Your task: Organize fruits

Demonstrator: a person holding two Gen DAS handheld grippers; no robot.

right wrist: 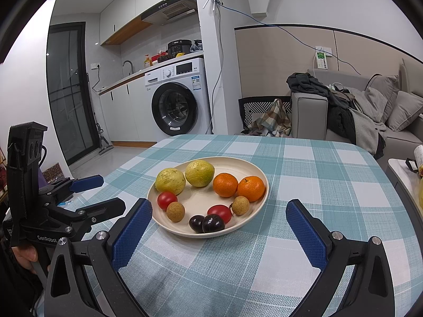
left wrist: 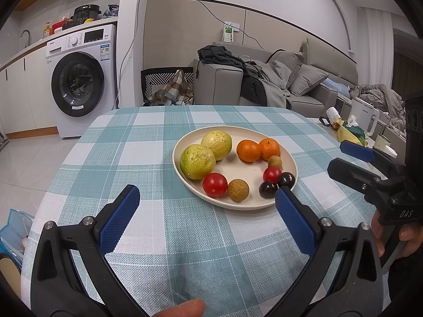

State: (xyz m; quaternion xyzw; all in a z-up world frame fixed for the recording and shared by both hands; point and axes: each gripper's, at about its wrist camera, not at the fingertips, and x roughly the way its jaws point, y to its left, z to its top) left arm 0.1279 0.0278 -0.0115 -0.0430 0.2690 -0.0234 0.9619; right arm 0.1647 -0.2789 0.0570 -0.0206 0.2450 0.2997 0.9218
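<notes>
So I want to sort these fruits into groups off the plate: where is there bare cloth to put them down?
Bare checked cloth lies on the near side of the plate, between its rim and the open right gripper, and behind the plate toward the table's far edge. The left gripper frames open cloth too. The plate is crowded: guavas, oranges, tomatoes, longans, plums.

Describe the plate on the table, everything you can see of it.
The plate is round, shallow and cream-coloured with a low raised rim, matte like plastic or ceramic. It lies flat on the teal checked tablecloth, near the table's middle. It holds two yellow-green fruits, two oranges, two red tomatoes, two tan longan-like fruits and two dark plums, ringed around a bare centre. Neither gripper touches it.
</notes>
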